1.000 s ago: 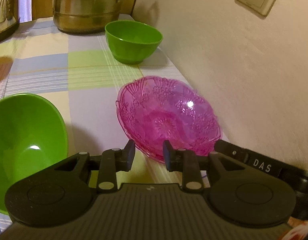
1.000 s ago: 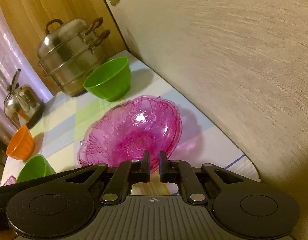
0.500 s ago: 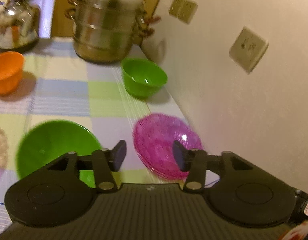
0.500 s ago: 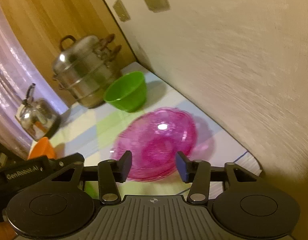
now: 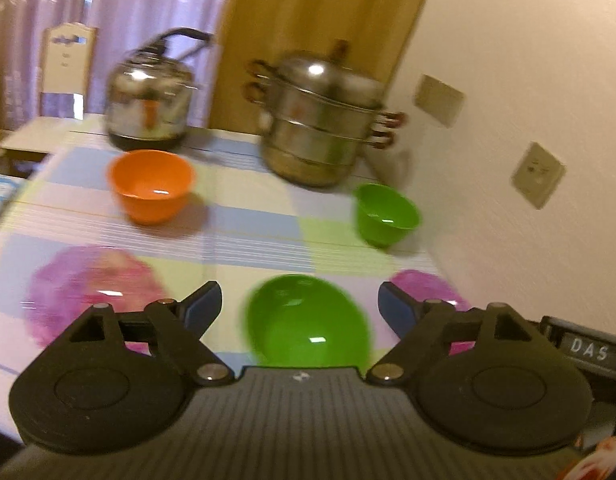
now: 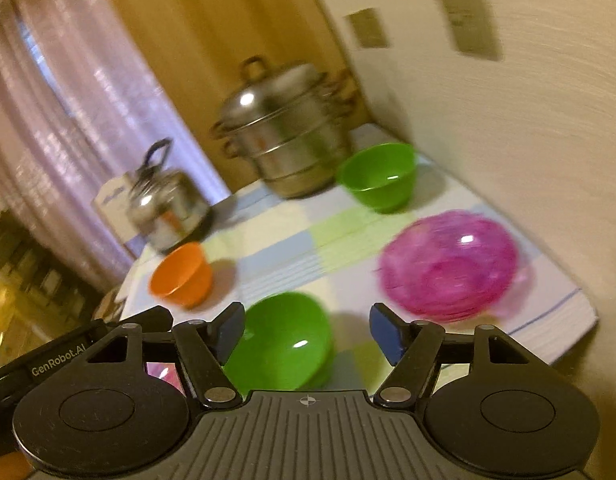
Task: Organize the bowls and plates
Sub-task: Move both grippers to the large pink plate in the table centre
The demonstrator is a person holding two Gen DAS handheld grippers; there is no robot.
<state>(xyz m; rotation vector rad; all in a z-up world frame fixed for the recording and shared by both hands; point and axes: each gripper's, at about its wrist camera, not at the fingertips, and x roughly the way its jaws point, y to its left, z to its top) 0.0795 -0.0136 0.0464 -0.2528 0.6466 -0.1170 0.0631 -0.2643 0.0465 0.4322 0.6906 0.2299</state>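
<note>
Home kitchen: kettle (image 5: 148, 108), steamer pot (image 5: 322, 124).

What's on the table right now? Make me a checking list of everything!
Surface: checked tablecloth, table against the wall.
Job's things: near green bowl; far green bowl beside the steamer; orange bowl; pink dish by the wall; second pink dish at left.
Clutter: steamer pot, kettle.
Grippers: left gripper open, empty; right gripper open, empty.
Cables: nothing seen.
Surroundings: wall sockets, curtain, chair.
</note>
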